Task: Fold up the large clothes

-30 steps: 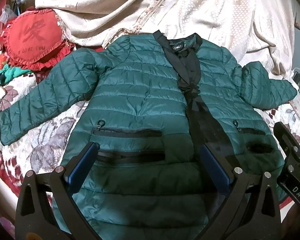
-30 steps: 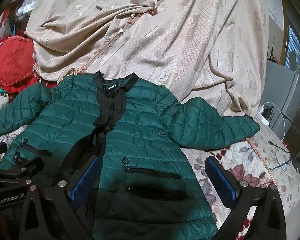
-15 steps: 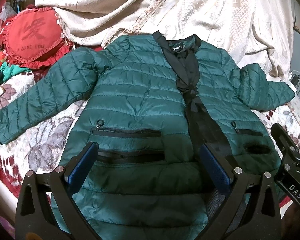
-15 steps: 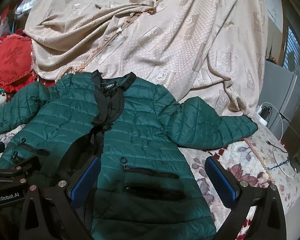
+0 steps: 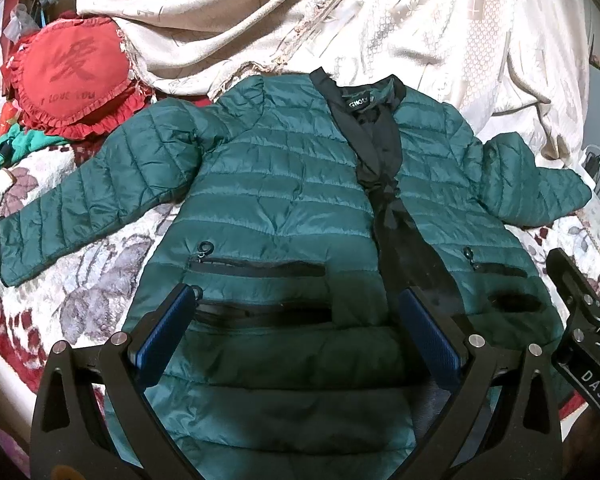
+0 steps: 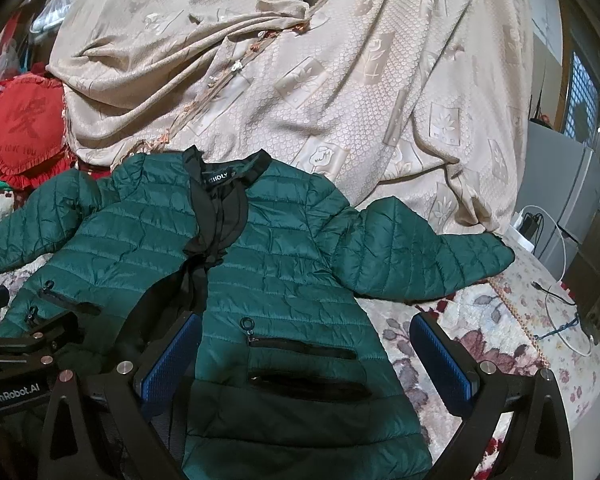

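Note:
A dark green quilted jacket [image 5: 284, 208] with black collar and lining lies flat, front up, on a floral bedspread [image 5: 72, 280], both sleeves spread out; it also shows in the right wrist view [image 6: 292, 264]. My left gripper [image 5: 296, 320] is open and empty above the jacket's lower left half, near the pocket zips. My right gripper [image 6: 306, 344] is open and empty above the lower right half, its right finger over the bedspread [image 6: 512, 312]. Each gripper's body shows at the edge of the other's view.
A beige patterned curtain cloth [image 6: 340, 80] is heaped behind the jacket. A red heart-shaped cushion [image 5: 72, 80] lies at the back left beside green fabric [image 5: 16, 148]. White cables [image 6: 556, 248] and a grey appliance [image 6: 572, 200] stand at the right past the bed's edge.
Both grippers have drawn back and up slightly, so the jacket sits a little lower and smaller in view. Both stay open; the jacket has not moved.

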The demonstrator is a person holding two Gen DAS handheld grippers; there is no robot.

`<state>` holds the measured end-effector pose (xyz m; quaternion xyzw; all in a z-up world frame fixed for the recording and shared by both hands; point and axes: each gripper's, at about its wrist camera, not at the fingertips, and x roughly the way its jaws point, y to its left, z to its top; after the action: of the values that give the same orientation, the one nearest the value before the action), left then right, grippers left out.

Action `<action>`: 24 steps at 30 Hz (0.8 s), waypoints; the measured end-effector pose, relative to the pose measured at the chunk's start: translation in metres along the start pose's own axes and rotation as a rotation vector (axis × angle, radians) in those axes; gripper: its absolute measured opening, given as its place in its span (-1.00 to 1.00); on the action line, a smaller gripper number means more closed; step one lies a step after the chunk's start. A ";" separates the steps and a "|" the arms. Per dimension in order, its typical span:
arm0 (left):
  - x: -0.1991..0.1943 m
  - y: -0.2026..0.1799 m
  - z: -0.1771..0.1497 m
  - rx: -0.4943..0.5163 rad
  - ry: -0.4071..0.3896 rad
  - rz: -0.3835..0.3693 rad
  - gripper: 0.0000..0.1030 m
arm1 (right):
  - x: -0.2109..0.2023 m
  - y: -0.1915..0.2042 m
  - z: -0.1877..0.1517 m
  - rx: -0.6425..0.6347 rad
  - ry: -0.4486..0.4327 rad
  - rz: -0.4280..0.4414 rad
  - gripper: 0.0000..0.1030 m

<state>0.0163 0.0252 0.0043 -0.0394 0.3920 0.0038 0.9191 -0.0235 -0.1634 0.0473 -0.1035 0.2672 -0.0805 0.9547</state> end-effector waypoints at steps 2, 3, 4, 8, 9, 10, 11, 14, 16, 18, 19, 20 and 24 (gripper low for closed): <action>0.001 0.000 0.000 0.000 0.006 -0.003 0.99 | -0.001 -0.001 0.000 -0.004 -0.002 0.000 1.00; 0.002 0.000 0.000 0.000 0.010 -0.001 0.99 | -0.001 0.000 0.001 -0.005 -0.002 -0.001 1.00; 0.002 0.000 0.000 0.001 0.012 0.000 0.99 | -0.001 0.000 0.001 -0.005 -0.002 -0.001 1.00; 0.002 0.000 0.000 0.001 0.013 -0.001 0.99 | -0.001 -0.001 0.001 -0.004 -0.001 -0.001 1.00; 0.002 -0.001 0.000 0.001 0.014 -0.001 0.99 | -0.002 -0.001 0.000 -0.003 -0.001 -0.001 1.00; 0.002 -0.001 0.000 0.000 0.015 -0.002 0.99 | -0.002 -0.001 0.000 -0.003 -0.004 -0.002 1.00; 0.002 -0.001 0.000 -0.001 0.015 -0.003 0.99 | -0.002 -0.001 0.001 -0.003 -0.005 -0.003 1.00; 0.002 -0.001 0.000 0.000 0.015 -0.003 0.99 | -0.001 0.000 0.001 -0.004 -0.001 -0.002 1.00; 0.002 -0.001 0.000 0.001 0.016 -0.003 0.99 | -0.001 0.000 0.001 -0.004 -0.003 -0.002 1.00; 0.002 -0.001 0.000 -0.001 0.015 -0.003 0.99 | -0.001 0.000 0.001 -0.005 -0.003 -0.002 1.00; 0.002 -0.001 0.000 -0.002 0.016 -0.003 0.99 | -0.001 0.000 0.001 -0.004 -0.003 -0.002 1.00; 0.002 -0.001 0.000 -0.002 0.016 -0.004 0.99 | -0.001 -0.001 0.001 -0.004 -0.003 -0.003 1.00; 0.002 -0.001 0.000 0.000 0.015 -0.003 0.99 | -0.001 0.000 0.001 -0.003 -0.003 -0.002 1.00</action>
<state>0.0178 0.0244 0.0031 -0.0400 0.3990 0.0024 0.9161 -0.0240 -0.1629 0.0483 -0.1056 0.2657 -0.0810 0.9548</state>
